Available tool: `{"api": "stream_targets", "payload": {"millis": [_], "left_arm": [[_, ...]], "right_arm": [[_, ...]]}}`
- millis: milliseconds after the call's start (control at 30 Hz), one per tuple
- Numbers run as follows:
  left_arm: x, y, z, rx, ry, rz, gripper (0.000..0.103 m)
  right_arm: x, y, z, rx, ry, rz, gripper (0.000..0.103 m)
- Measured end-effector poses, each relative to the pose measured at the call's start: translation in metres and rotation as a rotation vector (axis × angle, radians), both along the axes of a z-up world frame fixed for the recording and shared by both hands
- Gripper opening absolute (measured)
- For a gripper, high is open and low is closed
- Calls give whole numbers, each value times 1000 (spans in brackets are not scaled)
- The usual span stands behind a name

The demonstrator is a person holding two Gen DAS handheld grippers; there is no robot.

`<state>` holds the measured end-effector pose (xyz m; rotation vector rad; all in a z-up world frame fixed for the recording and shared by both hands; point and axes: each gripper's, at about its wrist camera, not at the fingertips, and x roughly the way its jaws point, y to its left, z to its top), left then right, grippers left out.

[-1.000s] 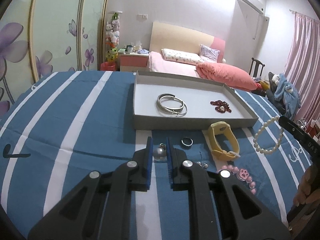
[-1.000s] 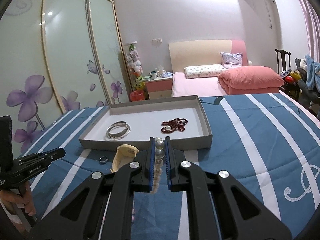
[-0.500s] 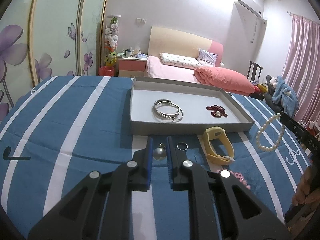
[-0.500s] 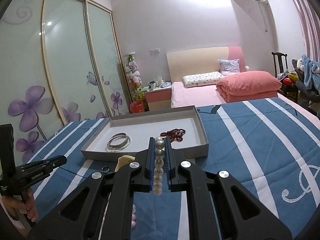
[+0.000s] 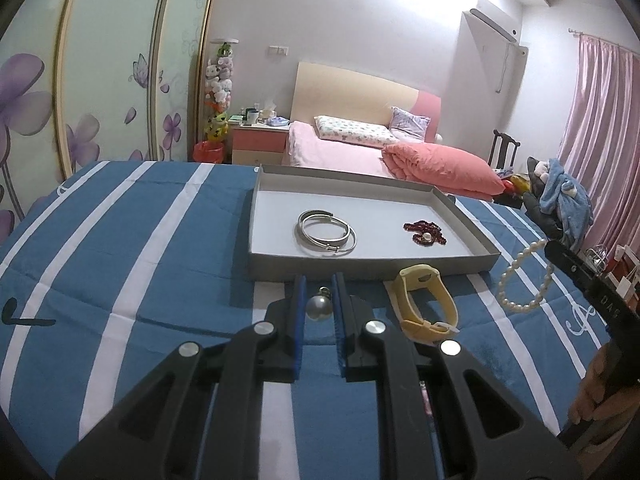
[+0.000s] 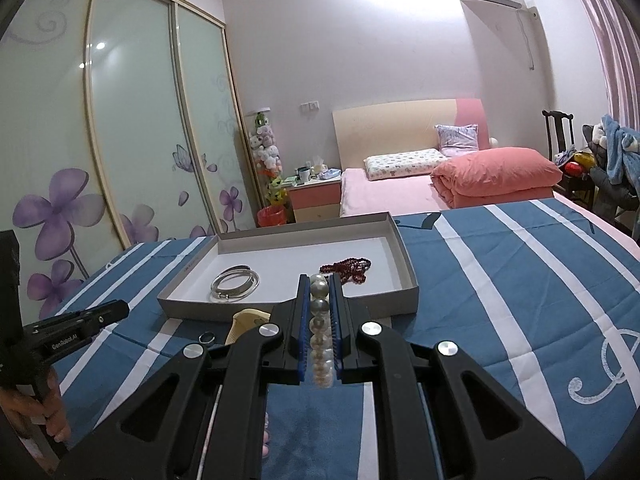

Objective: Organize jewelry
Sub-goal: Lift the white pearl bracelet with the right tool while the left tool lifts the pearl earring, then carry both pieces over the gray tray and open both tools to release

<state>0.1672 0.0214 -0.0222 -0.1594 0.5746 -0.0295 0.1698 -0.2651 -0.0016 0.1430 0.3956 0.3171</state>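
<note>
The pearl bracelet (image 6: 320, 328) is pinched along its strand between the blue pads of the right gripper (image 6: 320, 292), held in the air over the striped bedspread (image 6: 500, 300) just short of the grey tray (image 6: 406, 268); in the left wrist view its free loop (image 5: 524, 276) hangs below that tool as an open ring. I'd judge it light, limp and slick: hard round beads on a thread that will swing and could roll out of a loose pinch; a grip across two or three beads, as here, looks the safest hold, and it should be lowered into the tray rather than dropped.

The left gripper (image 5: 318, 292) is clamped on a small silver ball pendant (image 5: 319, 307), bail pointing forward; tiny, hard and smooth, it could easily squirt from the pads, so the ball's middle is the place to squeeze.

Inside the tray lie the silver bangles (image 5: 326, 232) and a dark red bead strand (image 5: 424, 233), well apart; a yellow watch band (image 5: 426, 304) lies on the cover just in front of the tray's near wall, and a small ring (image 6: 207, 337) beside it.

Against a second ago, both tools keep the same pinch; the tray sits lower and nearer in each view and more of the room shows above it, while nothing in the tray has shifted.
</note>
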Motion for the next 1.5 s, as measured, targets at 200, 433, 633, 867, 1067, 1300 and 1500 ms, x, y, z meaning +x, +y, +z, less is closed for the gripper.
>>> {"api": "stream_targets", "payload": {"millis": [200, 433, 633, 867, 1067, 1300, 1500], "left_arm": [[1, -2, 1, -3, -12, -4, 14], [5, -5, 7, 0, -31, -9, 14], [12, -9, 15, 8, -58, -10, 14], [27, -12, 24, 30, -86, -4, 14], [44, -12, 34, 45, -117, 8, 14], [68, -14, 37, 59, -132, 15, 14], [88, -19, 36, 63, -133, 12, 14]], "right_arm": [[3, 3, -5, 0, 15, -2, 10], [4, 3, 2, -4, -17, -1, 10], [11, 3, 13, -4, -54, -3, 10], [22, 12, 23, 0, -79, 6, 10], [36, 22, 31, -3, -100, 11, 10], [55, 33, 36, -9, -111, 12, 10], [70, 38, 36, -15, -106, 14, 10]]}}
